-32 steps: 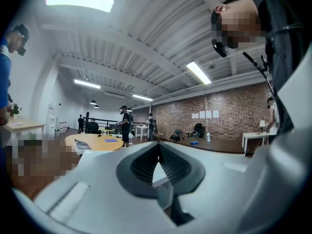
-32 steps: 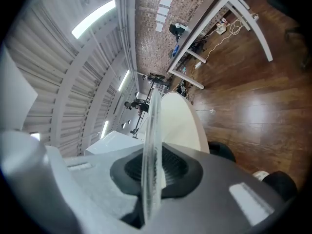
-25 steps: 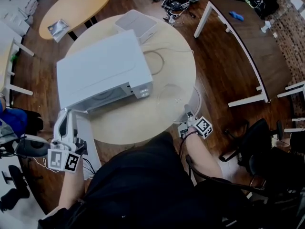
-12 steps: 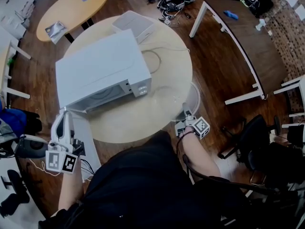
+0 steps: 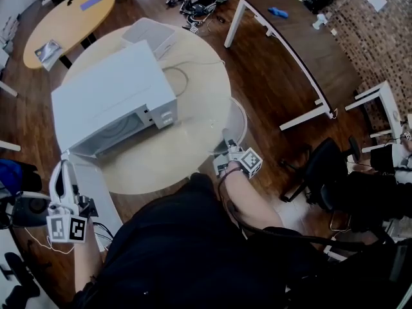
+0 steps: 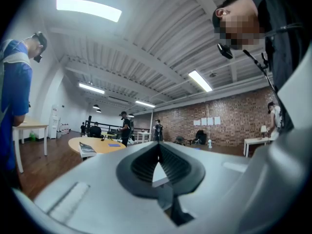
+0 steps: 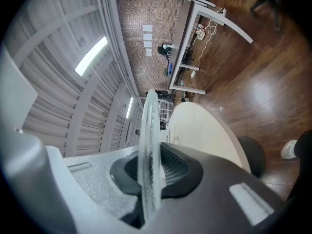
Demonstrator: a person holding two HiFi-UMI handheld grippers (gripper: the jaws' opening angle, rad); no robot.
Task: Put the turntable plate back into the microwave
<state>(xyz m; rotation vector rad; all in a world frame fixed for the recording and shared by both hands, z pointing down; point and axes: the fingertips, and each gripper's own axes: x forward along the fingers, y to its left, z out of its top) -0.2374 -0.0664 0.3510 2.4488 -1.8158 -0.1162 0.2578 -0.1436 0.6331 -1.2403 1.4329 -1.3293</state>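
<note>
The microwave point(image 5: 109, 105) has drifted toward upper left as the view swung. Mid-frame, the right gripper point(image 5: 226, 141) clamps the glass turntable plate point(image 7: 147, 126) by its rim; it looks stiff, slippery and breakable. The left gripper point(image 6: 157, 152), lower left, is closed and empty.

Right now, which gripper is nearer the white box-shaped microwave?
Left. The left gripper is beside the white microwave's front corner; the right gripper, gripping the clear glass plate, is farther off at the beige round table's edge.
</note>
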